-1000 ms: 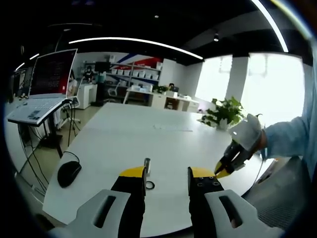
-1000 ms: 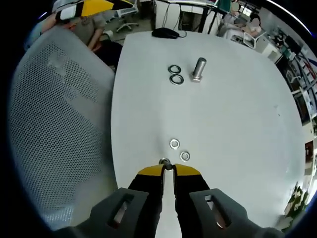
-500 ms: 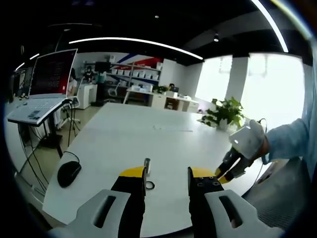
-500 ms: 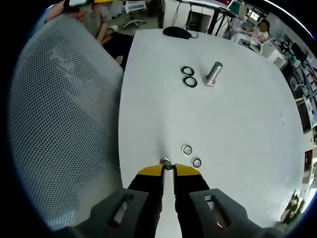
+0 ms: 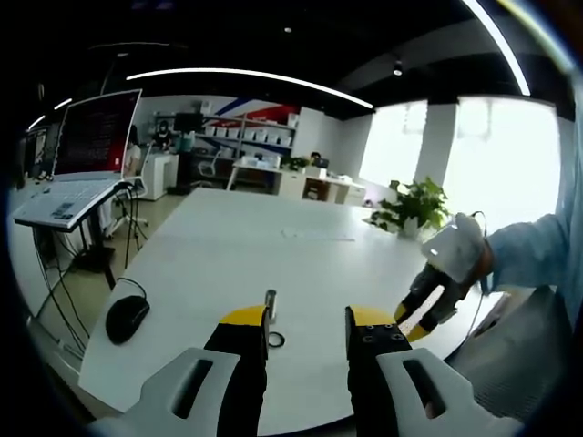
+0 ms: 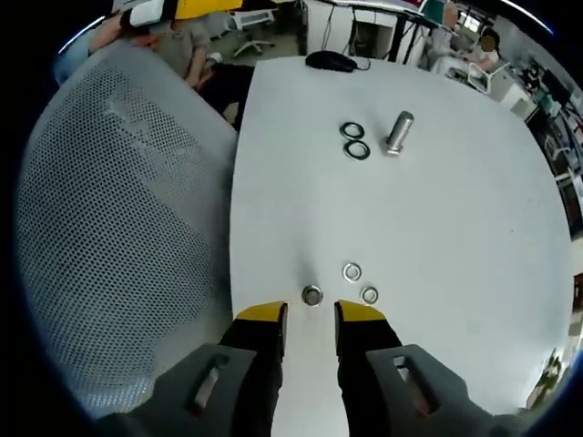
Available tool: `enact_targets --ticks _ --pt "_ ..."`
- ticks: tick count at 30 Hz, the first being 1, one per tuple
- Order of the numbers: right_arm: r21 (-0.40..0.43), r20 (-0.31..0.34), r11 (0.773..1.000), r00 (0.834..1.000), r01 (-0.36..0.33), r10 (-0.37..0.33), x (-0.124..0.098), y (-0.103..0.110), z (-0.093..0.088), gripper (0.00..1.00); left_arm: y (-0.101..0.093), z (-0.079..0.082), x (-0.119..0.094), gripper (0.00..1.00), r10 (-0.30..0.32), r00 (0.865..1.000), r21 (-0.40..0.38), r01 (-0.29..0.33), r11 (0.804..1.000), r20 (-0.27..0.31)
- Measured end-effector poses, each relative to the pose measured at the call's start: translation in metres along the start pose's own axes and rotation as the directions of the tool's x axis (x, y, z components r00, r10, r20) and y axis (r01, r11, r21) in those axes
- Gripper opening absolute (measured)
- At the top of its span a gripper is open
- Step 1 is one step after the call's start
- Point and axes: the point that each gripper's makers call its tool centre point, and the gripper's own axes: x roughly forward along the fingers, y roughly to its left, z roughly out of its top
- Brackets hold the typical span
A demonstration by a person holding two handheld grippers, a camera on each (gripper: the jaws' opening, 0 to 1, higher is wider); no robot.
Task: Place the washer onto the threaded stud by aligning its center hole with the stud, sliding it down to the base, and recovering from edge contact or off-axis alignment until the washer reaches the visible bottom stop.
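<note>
On the white counter (image 6: 437, 182), going left to right in the right gripper view, 2 dark rings (image 6: 354, 141) lie touching at 12 o'clock with the stud (image 6: 397, 133) just beside them, upright and bare. Nearer, 3 washers sit in a loose cluster: 1 washer (image 6: 312, 295) straight ahead of the tips, another (image 6: 352, 271) at 1 o'clock and a third (image 6: 369, 295) at 2 o'clock from the tips. By my reading nothing is on the stud yet, so picking up, aligning, and sliding down to the base are all left.

The right tongs (image 6: 310, 313) are spread, holding nothing, with the nearest washer lying on the counter just beyond the gap. In the left gripper view, the left tongs (image 5: 307, 319) are also spread and empty, hanging above the counter edge, with the stud (image 5: 271, 303) and a ring (image 5: 275, 340) at 11 o'clock.
</note>
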Motion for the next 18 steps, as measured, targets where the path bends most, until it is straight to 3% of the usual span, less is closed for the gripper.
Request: enact_targets --ticks 3,12,18 --pt "0.047 -0.001 0.999 1.000 -0.008 0.008 -0.002 -0.009 -0.006 0.25 0.001 0.002 -0.001 0.32 0.003 1.000 -0.010 -0.003 1.000 0.012" --pt "0.078 -0.037 0.997 0.999 0.004 -0.001 0.003 -0.035 -0.025 0.25 0.000 -0.001 0.000 0.32 0.000 1.000 -0.002 0.000 1.000 -0.006" --pt "0.087 -0.030 0.996 0.999 0.031 -0.029 0.012 -0.049 -0.025 0.25 0.000 -0.002 0.000 0.32 0.001 1.000 -0.003 -0.001 1.000 -0.011"
